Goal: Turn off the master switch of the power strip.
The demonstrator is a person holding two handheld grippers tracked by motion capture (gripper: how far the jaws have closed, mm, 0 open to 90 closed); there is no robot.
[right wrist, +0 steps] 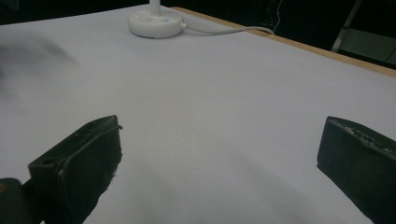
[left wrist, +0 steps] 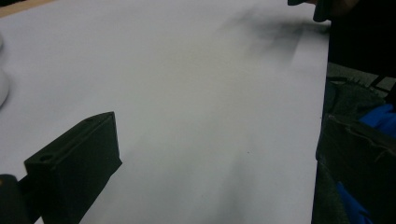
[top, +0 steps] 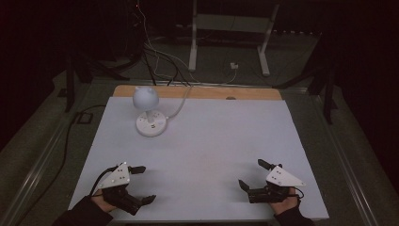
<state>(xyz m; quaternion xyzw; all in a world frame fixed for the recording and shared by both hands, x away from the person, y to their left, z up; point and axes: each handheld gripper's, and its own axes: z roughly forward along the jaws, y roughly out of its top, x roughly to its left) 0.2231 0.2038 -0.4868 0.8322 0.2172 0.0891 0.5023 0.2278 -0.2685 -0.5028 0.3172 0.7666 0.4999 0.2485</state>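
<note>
My left claw (top: 143,184) and right claw (top: 251,173) both rest spread wide, holding nothing, near the front edge of the white desk (top: 211,141). A small white lamp (top: 149,113) (round head, corded) stands far back left.

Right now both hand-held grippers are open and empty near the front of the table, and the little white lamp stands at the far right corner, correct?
Nearly. The left hand-held gripper and right hand-held gripper are open and empty near the front edge, but the lamp stands at the far left of the table, not the right. The high view shows it.
</note>
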